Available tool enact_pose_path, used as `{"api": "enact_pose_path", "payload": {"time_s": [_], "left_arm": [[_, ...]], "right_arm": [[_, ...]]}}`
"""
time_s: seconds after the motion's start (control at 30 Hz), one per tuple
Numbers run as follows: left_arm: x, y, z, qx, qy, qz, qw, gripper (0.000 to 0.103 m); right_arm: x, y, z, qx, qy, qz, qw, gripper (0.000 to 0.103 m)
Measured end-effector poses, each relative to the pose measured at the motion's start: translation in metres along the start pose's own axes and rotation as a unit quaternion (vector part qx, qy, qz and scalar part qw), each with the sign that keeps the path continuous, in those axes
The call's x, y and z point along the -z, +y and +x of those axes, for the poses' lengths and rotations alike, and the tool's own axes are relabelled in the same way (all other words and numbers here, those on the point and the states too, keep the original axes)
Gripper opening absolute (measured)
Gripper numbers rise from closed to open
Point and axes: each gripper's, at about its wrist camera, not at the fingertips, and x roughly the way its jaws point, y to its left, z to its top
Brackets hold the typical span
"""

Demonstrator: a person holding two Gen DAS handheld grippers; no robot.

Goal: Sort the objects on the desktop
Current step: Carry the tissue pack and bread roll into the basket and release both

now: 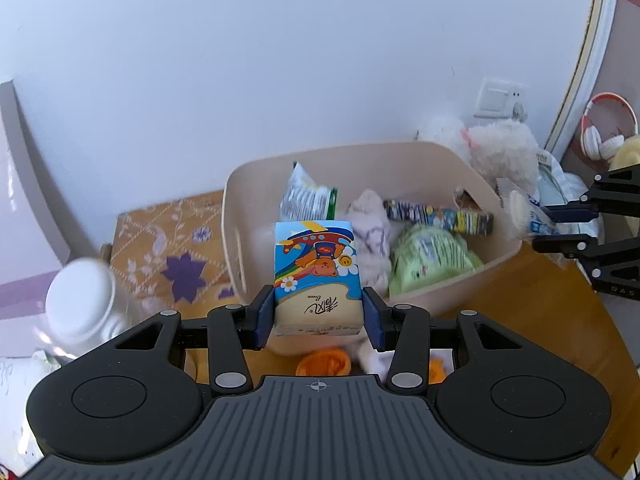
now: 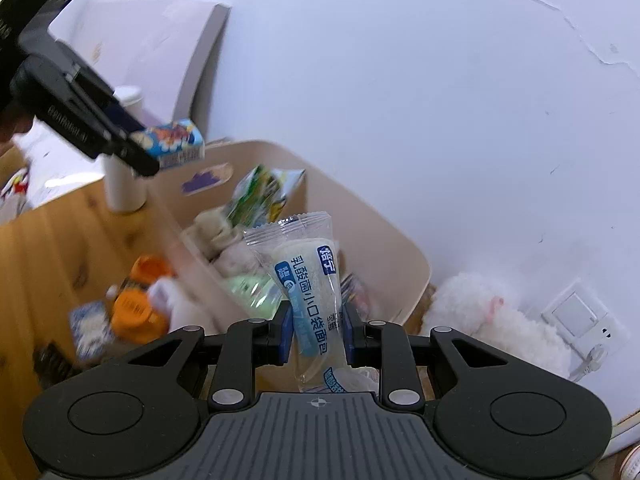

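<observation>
My left gripper (image 1: 318, 316) is shut on a small tissue pack (image 1: 316, 276) with a cartoon bear print, held above the near rim of the beige bin (image 1: 236, 232). The pack also shows in the right wrist view (image 2: 174, 144), over the bin's far left corner. My right gripper (image 2: 316, 328) is shut on a clear-wrapped bread packet (image 2: 310, 288) with blue print, held over the bin's (image 2: 412, 280) right side. That packet (image 1: 524, 212) shows at the bin's right rim in the left wrist view. The bin holds snack bags, a green pack (image 1: 428, 256) and a plush toy.
A white bottle (image 1: 84, 304) stands left of the bin. Orange-capped bottles (image 2: 138, 304) and small packs lie on the wooden table (image 2: 48, 248) in front of the bin. A white plush toy (image 2: 500, 320) sits by the wall behind the bin, near a wall socket (image 2: 580, 320).
</observation>
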Motion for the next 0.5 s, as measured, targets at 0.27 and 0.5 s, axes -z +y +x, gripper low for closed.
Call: {"api": "enact_pose_path", "payload": {"time_s": [0.27, 0.5], "left_arm": [[-0.029, -0.012, 0.027, 0.016, -0.014, -0.002, 0.9998, 0.046], [-0.047, -0.032, 0.055, 0.035, -0.015, 0.009, 0.9992, 0.046]], "right_arm": [[-0.023, -0.013, 0.035, 0.033, -0.011, 0.059, 0.998, 0.024], [-0.036, -0.017, 0.066, 0.04, 0.004, 0.08, 0.996, 0.024]]}}
